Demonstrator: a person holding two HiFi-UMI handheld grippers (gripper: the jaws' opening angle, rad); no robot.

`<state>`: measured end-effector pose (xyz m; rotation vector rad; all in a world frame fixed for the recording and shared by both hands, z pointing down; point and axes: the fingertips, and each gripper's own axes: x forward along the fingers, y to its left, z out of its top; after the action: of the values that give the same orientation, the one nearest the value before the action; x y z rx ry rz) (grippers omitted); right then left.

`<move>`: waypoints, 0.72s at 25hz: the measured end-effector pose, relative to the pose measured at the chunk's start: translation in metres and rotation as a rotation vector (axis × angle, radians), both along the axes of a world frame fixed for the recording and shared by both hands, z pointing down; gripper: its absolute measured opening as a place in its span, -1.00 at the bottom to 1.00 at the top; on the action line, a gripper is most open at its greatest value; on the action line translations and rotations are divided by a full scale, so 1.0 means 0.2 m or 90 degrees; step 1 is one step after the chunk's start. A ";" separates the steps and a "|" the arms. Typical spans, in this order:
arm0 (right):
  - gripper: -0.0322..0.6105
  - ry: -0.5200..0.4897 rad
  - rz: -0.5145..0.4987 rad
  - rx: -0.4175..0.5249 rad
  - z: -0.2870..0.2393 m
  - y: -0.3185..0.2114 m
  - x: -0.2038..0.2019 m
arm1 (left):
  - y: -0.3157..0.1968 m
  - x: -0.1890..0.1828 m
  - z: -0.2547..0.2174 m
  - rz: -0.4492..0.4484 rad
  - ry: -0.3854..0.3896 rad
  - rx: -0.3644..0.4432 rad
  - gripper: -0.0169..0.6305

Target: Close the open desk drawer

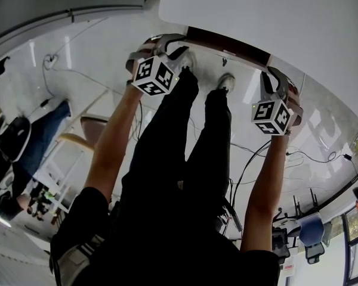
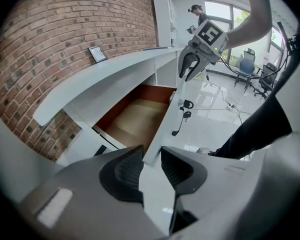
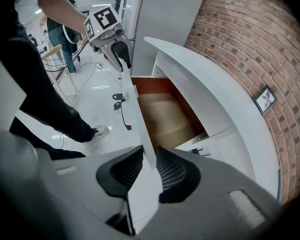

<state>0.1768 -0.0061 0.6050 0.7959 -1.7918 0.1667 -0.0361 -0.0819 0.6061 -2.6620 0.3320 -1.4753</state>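
Observation:
The open drawer (image 2: pixel 135 116) juts out under the white desk top (image 1: pixel 256 11), its brown inside (image 3: pixel 165 116) bare. My left gripper (image 2: pixel 151 166) is shut on one end of the white drawer front (image 2: pixel 170 114), a pad on each side of the panel's edge. My right gripper (image 3: pixel 150 169) is shut on the other end of the drawer front (image 3: pixel 132 114). From the head view both grippers, left (image 1: pixel 167 43) and right (image 1: pixel 278 79), sit at the two ends of the drawer (image 1: pixel 227 43). A key (image 3: pixel 119 98) hangs from the front panel.
A brick wall (image 2: pixel 50 49) with a small picture frame (image 3: pixel 265 99) stands behind the desk. The person's legs and shoes (image 1: pixel 225 82) are right in front of the drawer. Cables (image 1: pixel 298 157) trail over the glossy floor; a wooden chair (image 1: pixel 77 145) and office chairs (image 2: pixel 250 59) stand further off.

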 end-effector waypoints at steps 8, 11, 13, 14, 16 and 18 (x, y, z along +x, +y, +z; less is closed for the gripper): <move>-0.62 0.005 0.009 0.016 0.00 -0.06 0.01 | -0.07 0.01 0.01 -0.019 -0.002 0.007 -0.55; -0.62 0.006 0.011 0.024 0.00 -0.07 0.01 | -0.08 0.01 0.00 -0.023 -0.001 0.010 -0.54; -0.62 0.008 0.013 0.027 0.00 -0.08 0.01 | -0.09 0.01 0.00 -0.029 0.001 0.013 -0.54; -0.62 0.009 0.016 0.029 0.00 -0.09 0.02 | -0.10 0.02 0.00 -0.033 0.002 0.014 -0.54; -0.61 0.013 0.021 0.033 0.00 -0.11 0.03 | -0.12 0.03 0.00 -0.039 0.005 0.017 -0.53; -0.61 0.016 0.024 0.037 0.00 -0.12 0.04 | -0.13 0.03 0.00 -0.043 0.006 0.019 -0.53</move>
<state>0.1840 -0.0307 0.6052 0.8694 -1.7655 0.1297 -0.0300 -0.1070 0.6064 -2.6607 0.4460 -1.4632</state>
